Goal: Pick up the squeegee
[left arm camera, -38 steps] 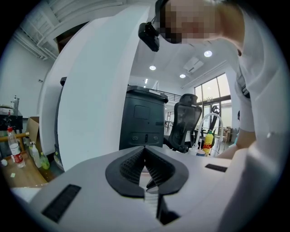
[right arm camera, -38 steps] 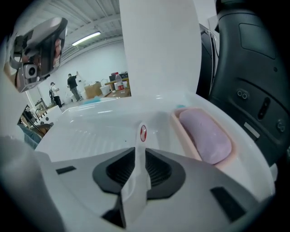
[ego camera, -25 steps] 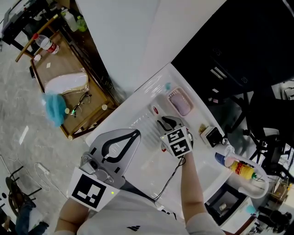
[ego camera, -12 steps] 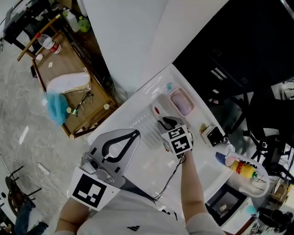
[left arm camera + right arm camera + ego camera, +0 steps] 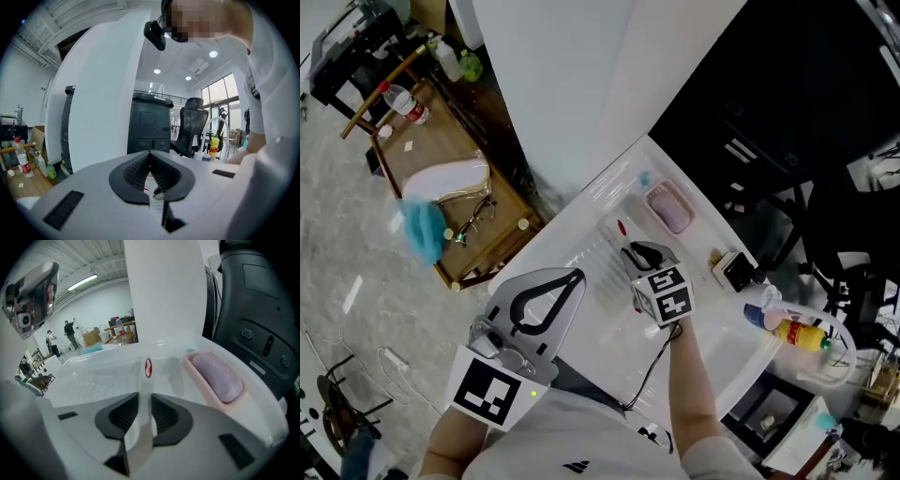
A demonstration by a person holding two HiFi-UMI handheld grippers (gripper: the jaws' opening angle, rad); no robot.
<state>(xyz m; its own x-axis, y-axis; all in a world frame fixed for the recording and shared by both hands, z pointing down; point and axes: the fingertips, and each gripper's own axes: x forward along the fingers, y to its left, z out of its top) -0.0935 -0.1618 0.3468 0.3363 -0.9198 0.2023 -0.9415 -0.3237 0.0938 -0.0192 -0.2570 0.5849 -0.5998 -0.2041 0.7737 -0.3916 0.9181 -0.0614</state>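
Right gripper view: right gripper point(image 5: 144, 401) low, jaws on squeegee point(image 5: 147, 371) handle.

— What sits between the fingers point(image 5: 123, 416)?
— The squeegee point(image 5: 146, 380). Its white handle runs through the gap of the right gripper point(image 5: 144, 398), with both dark ribbed pads pressed against it.
— And past the fingertips?
— The handle ends in a red oval mark, over the glossy white tabletop point(image 5: 93, 376).
— Anything to the right of the fingers?
— A pink tray point(image 5: 189, 366) with a lilac bar point(image 5: 218, 378) lying in it, apart from the squeegee. Farther right stands a black cabinet point(image 5: 262, 324) with buttons.
— To the left?
— Far off, small figures of people point(image 5: 71, 333) stand in a bright hall.
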